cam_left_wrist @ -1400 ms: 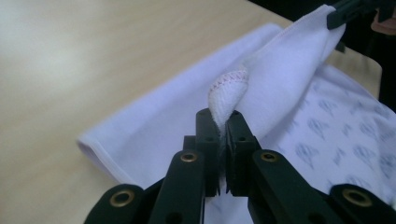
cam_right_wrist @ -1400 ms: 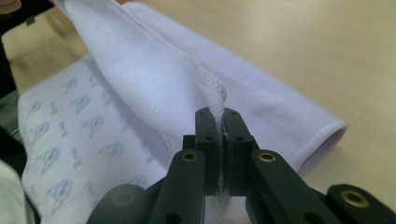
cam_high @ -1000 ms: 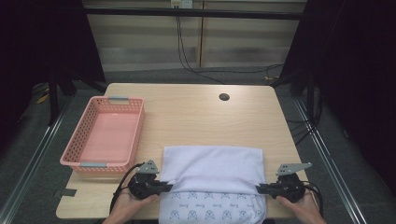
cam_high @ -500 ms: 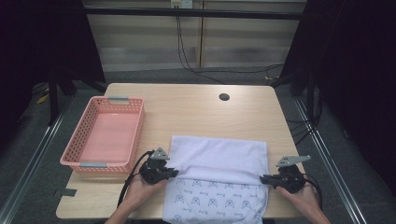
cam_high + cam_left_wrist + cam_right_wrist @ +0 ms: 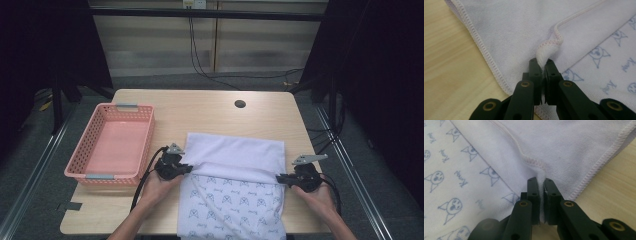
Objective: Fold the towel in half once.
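A pink basket [image 5: 110, 145] sat on the left side of the bench [image 5: 210, 112]. Just beside it, the left gripper [image 5: 186, 169] had its jaws pinched tight on a hemmed edge of the white towel [image 5: 235, 155]. The towel lay flat near the front of the bench, its top part folded over the cat-print side. At the towel's right edge, the right gripper [image 5: 279, 178] seemed clamped on the hem too.

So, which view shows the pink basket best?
The high view: the whole pink basket sits on the table's left side. The two gripper views show towel and wood instead.
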Demonstrator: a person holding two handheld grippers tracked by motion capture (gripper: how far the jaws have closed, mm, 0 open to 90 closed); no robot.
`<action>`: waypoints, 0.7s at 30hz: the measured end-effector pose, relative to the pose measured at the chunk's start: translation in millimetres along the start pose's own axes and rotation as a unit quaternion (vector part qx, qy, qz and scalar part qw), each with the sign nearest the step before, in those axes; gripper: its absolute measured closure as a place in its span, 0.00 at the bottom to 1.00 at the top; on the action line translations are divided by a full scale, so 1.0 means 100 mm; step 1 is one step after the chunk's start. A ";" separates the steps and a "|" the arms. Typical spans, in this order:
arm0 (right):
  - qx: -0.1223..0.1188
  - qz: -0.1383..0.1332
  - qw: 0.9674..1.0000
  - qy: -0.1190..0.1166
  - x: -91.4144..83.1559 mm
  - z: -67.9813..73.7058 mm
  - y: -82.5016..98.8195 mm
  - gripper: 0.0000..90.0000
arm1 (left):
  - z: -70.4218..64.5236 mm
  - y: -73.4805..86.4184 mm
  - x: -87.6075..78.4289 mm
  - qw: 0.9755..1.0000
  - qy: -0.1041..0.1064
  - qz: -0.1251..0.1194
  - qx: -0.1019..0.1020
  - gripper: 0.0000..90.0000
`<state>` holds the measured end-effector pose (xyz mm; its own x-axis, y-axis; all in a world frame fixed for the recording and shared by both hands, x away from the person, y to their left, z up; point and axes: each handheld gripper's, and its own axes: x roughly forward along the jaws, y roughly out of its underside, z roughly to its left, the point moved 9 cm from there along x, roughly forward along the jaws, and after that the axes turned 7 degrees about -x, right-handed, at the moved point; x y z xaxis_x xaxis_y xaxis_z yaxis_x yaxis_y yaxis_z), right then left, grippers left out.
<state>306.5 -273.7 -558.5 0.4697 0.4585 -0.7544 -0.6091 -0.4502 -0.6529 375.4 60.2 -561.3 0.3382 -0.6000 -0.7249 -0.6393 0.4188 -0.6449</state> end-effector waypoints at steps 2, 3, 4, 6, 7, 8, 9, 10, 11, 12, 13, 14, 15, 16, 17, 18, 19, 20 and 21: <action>0.000 -0.003 1.000 -0.002 0.03 -0.02 -0.04 0.94 | 0.06 -0.04 0.02 1.000 -0.009 -0.001 -0.004 0.96; 0.002 -0.003 1.000 0.000 0.05 -0.03 -0.06 0.94 | 0.10 -0.07 0.04 1.000 -0.008 -0.006 -0.018 0.96; -0.001 -0.004 1.000 0.001 0.08 -0.06 -0.10 0.94 | 0.11 -0.08 0.05 1.000 -0.006 -0.008 -0.024 0.96; 0.002 -0.004 1.000 0.007 0.11 -0.09 -0.13 0.94 | 0.13 -0.09 0.05 1.000 -0.009 -0.005 -0.020 0.96; 0.006 -0.005 1.000 0.009 0.15 -0.15 -0.17 0.95 | 0.14 -0.12 0.06 1.000 -0.020 -0.004 -0.013 0.96; 0.006 -0.005 1.000 0.009 0.15 -0.15 -0.17 0.95 | 0.14 -0.12 0.06 1.000 -0.020 -0.004 -0.013 0.96; 0.007 -0.007 1.000 0.015 0.19 -0.22 -0.22 0.95 | 0.17 -0.13 0.07 1.000 -0.021 -0.008 -0.018 0.96; 0.007 -0.007 1.000 0.015 0.19 -0.22 -0.22 0.95 | 0.17 -0.13 0.07 1.000 -0.021 -0.008 -0.018 0.96; 0.016 -0.010 1.000 0.015 0.22 -0.29 -0.25 0.95 | 0.23 -0.17 0.10 0.999 -0.018 -0.020 -0.031 0.96; 0.016 -0.010 1.000 0.015 0.22 -0.29 -0.25 0.95 | 0.23 -0.17 0.10 0.999 -0.018 -0.020 -0.031 0.96; 0.018 -0.006 1.000 0.024 0.25 -0.35 -0.29 0.95 | 0.26 -0.21 0.12 0.999 -0.022 -0.019 -0.034 0.96; 0.018 -0.006 1.000 0.024 0.25 -0.35 -0.29 0.95 | 0.26 -0.21 0.12 0.999 -0.022 -0.019 -0.034 0.96; 0.011 -0.002 0.999 0.032 0.28 -0.39 -0.34 0.95 | 0.30 -0.27 0.16 0.999 -0.035 -0.015 -0.026 0.96; 0.011 -0.002 0.999 0.032 0.28 -0.39 -0.34 0.95 | 0.30 -0.27 0.16 0.999 -0.035 -0.015 -0.026 0.96; 0.010 -0.001 0.999 0.039 0.30 -0.42 -0.36 0.95 | 0.33 -0.31 0.19 0.999 -0.038 -0.013 -0.027 0.96; 0.010 -0.004 0.999 0.038 0.32 -0.46 -0.38 0.95 | 0.35 -0.34 0.20 0.999 -0.041 -0.011 -0.030 0.96; 0.017 -0.007 0.999 0.037 0.34 -0.51 -0.41 0.95 | 0.38 -0.38 0.24 0.999 -0.038 -0.014 -0.033 0.96; 0.017 -0.007 0.999 0.037 0.34 -0.51 -0.41 0.95 | 0.38 -0.38 0.24 0.999 -0.038 -0.014 -0.033 0.96; 0.018 -0.006 0.999 0.043 0.36 -0.56 -0.43 0.95 | 0.42 -0.42 0.27 0.998 -0.039 -0.017 -0.038 0.96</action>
<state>385.7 -280.5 -561.4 0.5294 0.3962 -0.7502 -0.6248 -0.4162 -0.6606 440.0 55.0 -563.6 0.4117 -0.5578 -0.7207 -0.6759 0.3436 -0.6520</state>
